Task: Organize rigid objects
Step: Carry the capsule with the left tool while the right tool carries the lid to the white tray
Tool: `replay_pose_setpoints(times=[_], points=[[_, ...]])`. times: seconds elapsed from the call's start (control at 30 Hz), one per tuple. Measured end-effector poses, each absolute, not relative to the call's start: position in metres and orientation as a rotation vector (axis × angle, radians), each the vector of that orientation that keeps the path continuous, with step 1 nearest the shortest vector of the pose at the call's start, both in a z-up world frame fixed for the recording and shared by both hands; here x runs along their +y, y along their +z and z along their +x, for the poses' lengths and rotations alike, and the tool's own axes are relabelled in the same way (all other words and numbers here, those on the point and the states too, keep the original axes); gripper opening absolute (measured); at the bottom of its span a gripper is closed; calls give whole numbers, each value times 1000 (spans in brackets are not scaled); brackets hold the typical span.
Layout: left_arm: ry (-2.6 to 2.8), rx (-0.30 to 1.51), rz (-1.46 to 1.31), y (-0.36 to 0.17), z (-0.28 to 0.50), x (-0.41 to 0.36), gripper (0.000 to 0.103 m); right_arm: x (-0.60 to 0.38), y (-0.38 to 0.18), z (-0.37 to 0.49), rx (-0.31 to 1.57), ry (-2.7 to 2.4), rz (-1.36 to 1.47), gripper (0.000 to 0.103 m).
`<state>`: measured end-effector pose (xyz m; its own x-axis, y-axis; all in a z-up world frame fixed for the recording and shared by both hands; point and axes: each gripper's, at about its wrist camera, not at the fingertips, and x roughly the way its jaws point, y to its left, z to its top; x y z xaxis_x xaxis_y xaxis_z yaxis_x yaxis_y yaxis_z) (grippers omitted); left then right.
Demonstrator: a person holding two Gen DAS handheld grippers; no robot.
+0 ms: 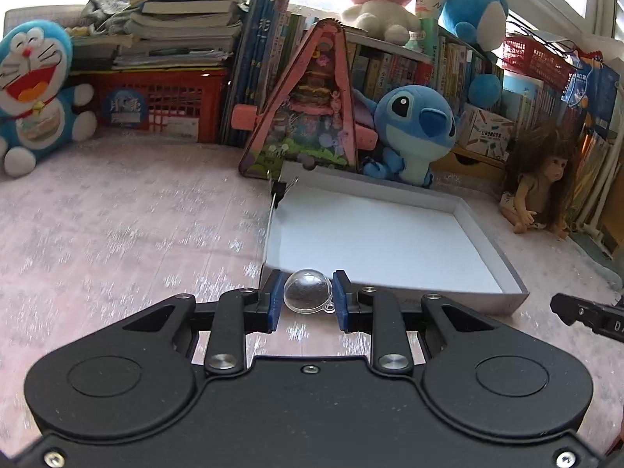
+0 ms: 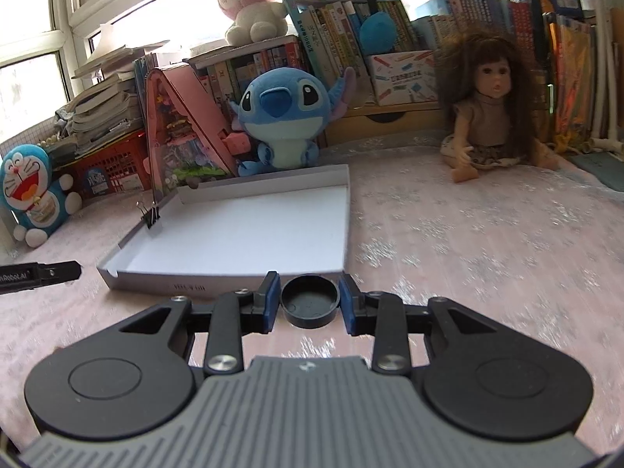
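Note:
A clear plastic dome with a small loop at its rim sits between the blue pads of my left gripper, which is shut on it just before the near wall of a shallow white box lid. My right gripper is shut on a round black cap, hollow side up, at the near edge of the same white box lid. The lid's white floor holds nothing. A black binder clip grips its left wall. Each gripper's tip shows at the edge of the other's view.
The pink patterned cloth covers the surface. Behind the lid stand a blue plush, a pink triangular toy house, a Doraemon plush, a red crate and rows of books. A long-haired doll sits to the right.

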<state>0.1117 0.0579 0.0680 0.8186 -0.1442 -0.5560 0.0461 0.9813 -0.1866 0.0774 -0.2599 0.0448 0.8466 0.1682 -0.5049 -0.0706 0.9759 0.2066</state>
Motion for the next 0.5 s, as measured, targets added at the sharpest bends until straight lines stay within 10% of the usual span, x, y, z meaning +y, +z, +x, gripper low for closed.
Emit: replay_pose_setpoints(times=[0.5], points=[[-180,763,-215,73,222,18,25,-246,63,188,720,181,226,37]])
